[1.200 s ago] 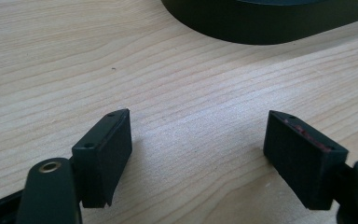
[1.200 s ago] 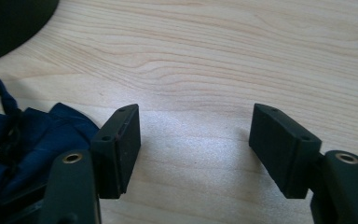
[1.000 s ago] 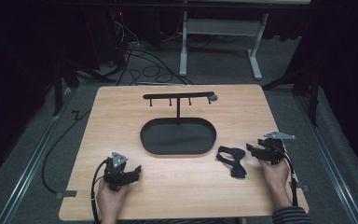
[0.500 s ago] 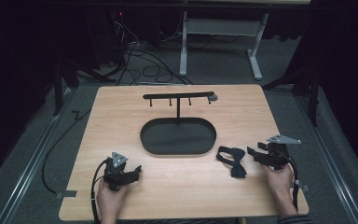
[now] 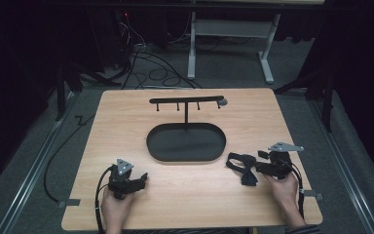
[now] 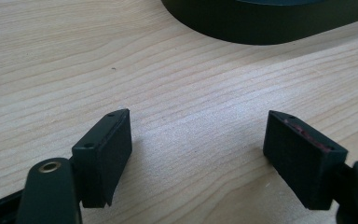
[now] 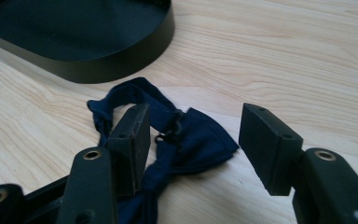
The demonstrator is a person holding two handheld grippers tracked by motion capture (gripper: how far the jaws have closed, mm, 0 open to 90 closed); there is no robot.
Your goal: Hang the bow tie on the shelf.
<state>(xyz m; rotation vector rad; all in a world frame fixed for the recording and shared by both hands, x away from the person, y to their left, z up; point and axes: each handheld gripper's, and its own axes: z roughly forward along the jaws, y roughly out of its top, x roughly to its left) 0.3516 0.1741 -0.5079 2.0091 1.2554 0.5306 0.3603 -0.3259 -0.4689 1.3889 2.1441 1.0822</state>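
Right gripper sits low at the near right of the pale wooden table, jaws spread wide, the dark navy fabric bow tie lying crumpled on the wood between them and just right of the black oval metal tray with its T-shaped hanger stand. Left gripper rests near left, jaws apart over bare wood.

A dark navy bow tie lies flat and rumpled on the wooden table, just off the right end of the black oval tray — near its rim but not touching it. Its strap loops toward the tray, with a small metal clasp at the knot — the wings spread away from the tray.
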